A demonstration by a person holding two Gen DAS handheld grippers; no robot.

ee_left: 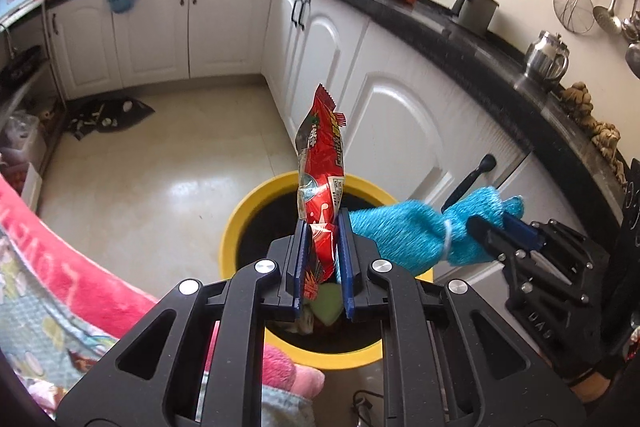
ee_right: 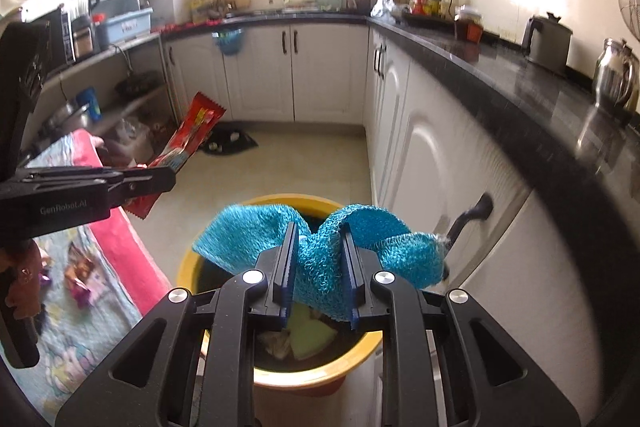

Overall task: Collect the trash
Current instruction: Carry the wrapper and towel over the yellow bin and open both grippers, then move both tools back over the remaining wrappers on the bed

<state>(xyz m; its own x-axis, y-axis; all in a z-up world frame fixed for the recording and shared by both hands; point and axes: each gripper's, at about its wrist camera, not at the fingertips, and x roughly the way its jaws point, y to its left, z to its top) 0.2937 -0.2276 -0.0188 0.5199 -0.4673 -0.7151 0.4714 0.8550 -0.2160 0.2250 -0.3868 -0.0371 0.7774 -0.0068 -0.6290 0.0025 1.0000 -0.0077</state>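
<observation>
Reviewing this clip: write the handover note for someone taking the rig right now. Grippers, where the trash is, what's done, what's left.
Left gripper: shut on a red wrapper, held upright above the yellow bin.
Right gripper: shut on a blue cloth, also over the bin.
Bin: stands on the floor by the white cabinets; some scraps already lie inside.
Done: both pieces picked up and carried to the bin.
Left: open both grippers so wrapper and cloth drop in. Small wrappers seem to remain on the patterned sheet to the left; probably collect those next.
</observation>
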